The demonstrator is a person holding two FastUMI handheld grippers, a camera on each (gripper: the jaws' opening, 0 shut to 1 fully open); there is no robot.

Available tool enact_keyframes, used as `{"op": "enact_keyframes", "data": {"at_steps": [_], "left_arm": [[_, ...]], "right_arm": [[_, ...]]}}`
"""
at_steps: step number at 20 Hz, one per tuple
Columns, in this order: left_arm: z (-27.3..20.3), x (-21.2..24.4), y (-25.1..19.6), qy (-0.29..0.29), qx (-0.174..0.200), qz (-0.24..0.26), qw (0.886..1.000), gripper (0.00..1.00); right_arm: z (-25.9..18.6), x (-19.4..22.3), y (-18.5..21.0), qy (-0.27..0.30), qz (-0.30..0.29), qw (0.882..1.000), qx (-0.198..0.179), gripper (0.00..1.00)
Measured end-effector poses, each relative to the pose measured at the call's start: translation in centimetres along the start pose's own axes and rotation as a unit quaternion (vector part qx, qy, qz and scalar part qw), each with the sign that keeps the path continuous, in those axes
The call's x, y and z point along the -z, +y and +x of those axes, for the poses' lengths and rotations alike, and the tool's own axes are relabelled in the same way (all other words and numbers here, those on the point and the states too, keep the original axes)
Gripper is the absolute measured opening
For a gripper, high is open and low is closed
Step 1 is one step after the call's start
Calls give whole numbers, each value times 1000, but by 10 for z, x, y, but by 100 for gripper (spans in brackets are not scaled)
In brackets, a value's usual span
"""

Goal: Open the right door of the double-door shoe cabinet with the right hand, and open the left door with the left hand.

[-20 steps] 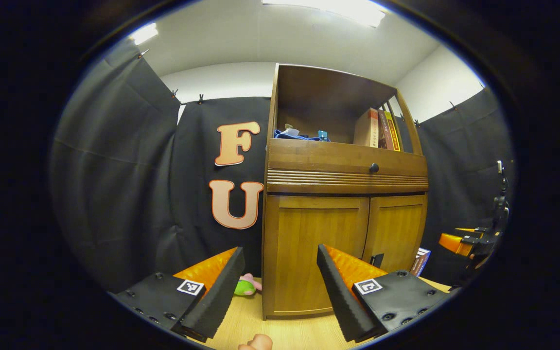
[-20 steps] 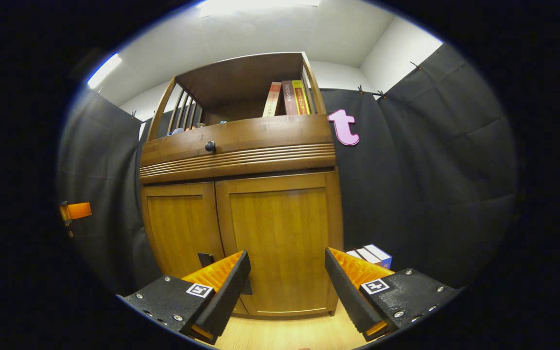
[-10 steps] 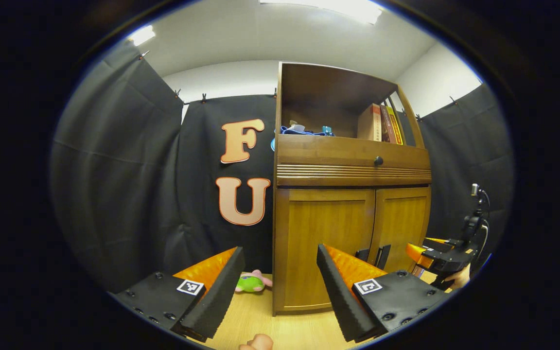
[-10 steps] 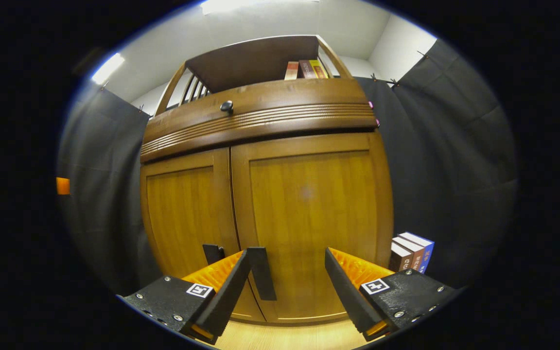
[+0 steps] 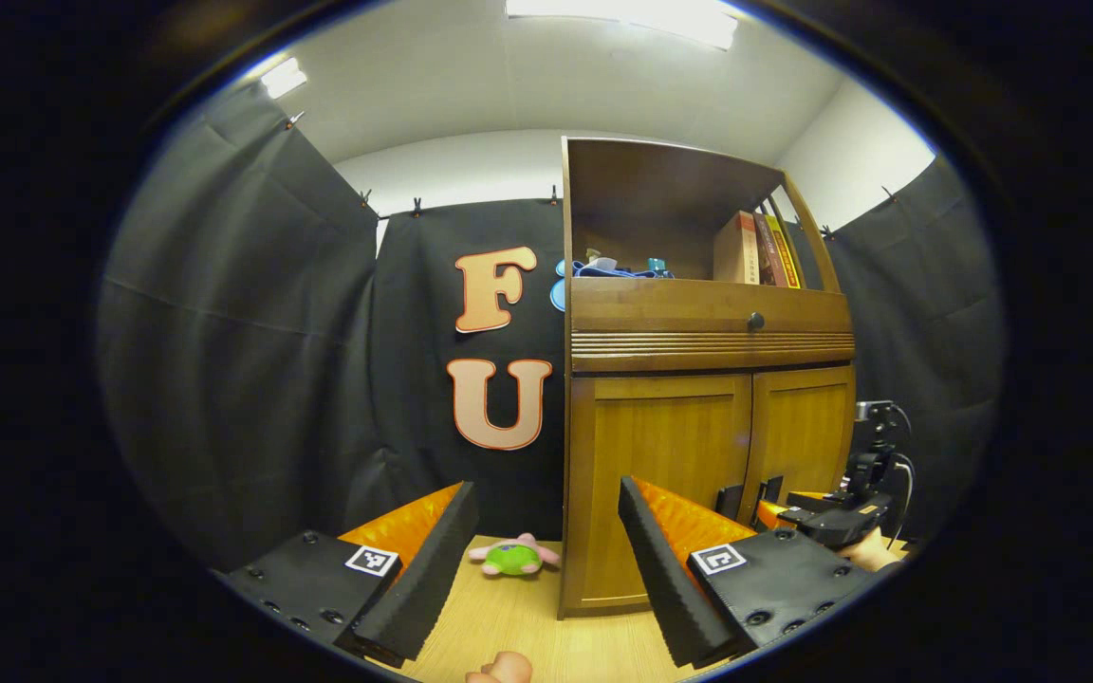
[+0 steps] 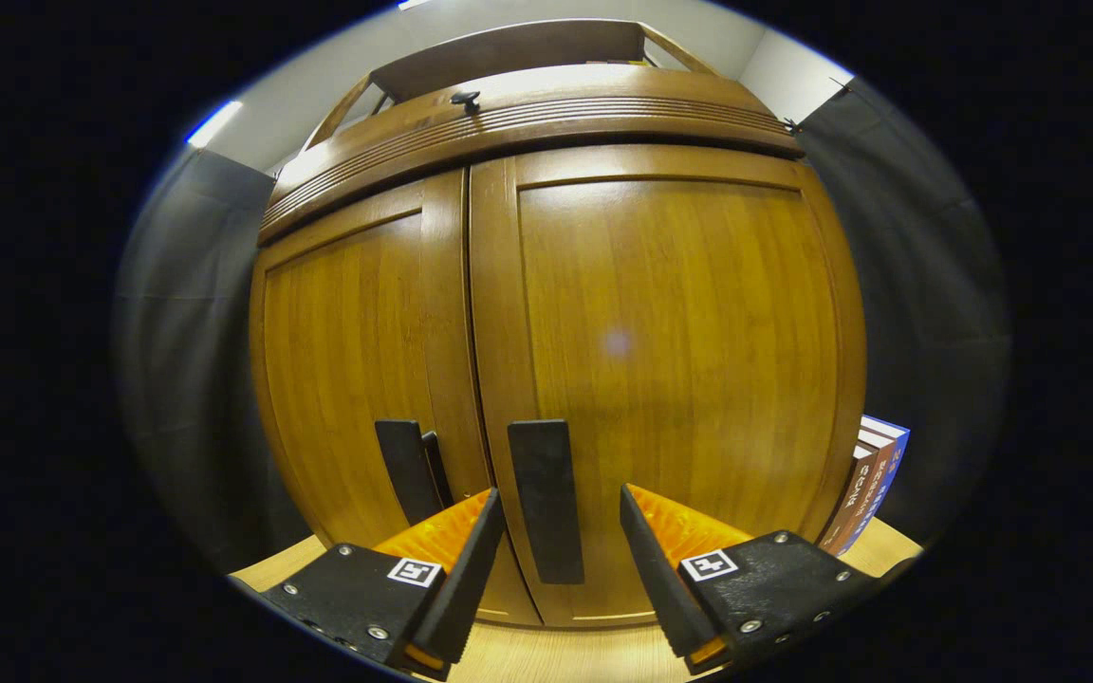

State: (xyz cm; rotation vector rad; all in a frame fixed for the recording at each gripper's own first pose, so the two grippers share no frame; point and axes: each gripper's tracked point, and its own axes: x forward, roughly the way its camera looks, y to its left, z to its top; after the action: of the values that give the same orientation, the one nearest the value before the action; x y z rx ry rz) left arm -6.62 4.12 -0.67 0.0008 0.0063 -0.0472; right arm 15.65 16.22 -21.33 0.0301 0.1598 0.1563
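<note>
Right gripper (image 6: 561,569) has closed in on the shoe cabinet (image 6: 556,313), jaws wide, straddling the right door's handle (image 6: 545,498) without touching | left gripper (image 5: 546,560) spread wide, well back from the left door (image 5: 656,484); both doors shut | plush toy (image 5: 514,555) on floor beside cabinet
</note>
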Motion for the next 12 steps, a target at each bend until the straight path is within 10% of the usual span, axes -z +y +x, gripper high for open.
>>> {"op": "enact_keyframes", "data": {"at_steps": [1,4,6,7,10,12], "left_arm": [[-2,1,0,1,2,-1,1000,96],[-4,2,7,2,-5,0,1000,95],[-4,1,12,-1,-13,4,1000,95],[-5,0,15,-3,-17,6,1000,96],[-4,2,14,-3,-17,2,1000,96],[-2,5,13,1,-16,-2,1000,96]], "right_arm": [[5,2,-1,2,-3,1000,5,86],[19,16,-5,19,-2,1000,12,58],[22,18,0,20,0,1000,6,58],[21,17,1,18,-3,1000,7,33],[18,17,2,16,-10,1000,5,25],[13,18,1,19,-6,1000,-2,43]]}}
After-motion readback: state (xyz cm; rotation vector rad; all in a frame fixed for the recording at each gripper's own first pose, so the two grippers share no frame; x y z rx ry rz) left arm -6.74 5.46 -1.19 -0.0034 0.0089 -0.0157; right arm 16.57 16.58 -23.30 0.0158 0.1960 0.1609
